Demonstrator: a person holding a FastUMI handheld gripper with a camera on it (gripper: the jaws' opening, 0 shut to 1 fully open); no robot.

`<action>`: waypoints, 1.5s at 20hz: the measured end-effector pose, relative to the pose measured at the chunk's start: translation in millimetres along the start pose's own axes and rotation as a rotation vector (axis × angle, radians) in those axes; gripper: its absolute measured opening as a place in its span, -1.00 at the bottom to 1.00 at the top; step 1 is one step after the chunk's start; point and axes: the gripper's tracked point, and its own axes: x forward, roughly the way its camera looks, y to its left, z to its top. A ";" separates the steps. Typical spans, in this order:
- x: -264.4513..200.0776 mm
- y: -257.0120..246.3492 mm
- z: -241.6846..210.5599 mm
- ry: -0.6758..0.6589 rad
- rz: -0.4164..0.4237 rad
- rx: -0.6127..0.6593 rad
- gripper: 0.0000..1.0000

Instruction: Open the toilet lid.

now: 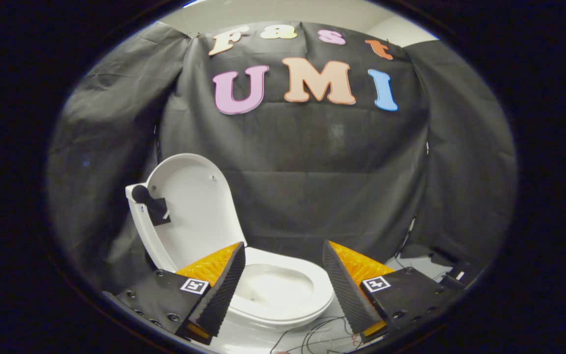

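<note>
Standing raised, the toilet lid is leaning back toward the black cloth wall, its inner face turned to the camera. A dark round knob on a black bracket is sticking out from the lid's near edge. Below it, the white seat is lying flat around the open bowl. The claw is hovering just short of the toilet with its fingers spread wide apart and gripping nothing, the bowl showing in the gap between them. Thin dark wires are trailing across the pale floor just ahead of the fingers, near the base of the toilet
</note>
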 end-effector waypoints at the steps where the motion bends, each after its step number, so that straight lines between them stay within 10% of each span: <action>1: -0.3 -6.8 6.2 -0.015 -0.007 0.018 0.95; 10: -12.6 -62.1 -18.4 0.049 -0.101 0.012 0.94; 30: 0.5 -16.5 9.9 0.023 0.006 -0.077 0.98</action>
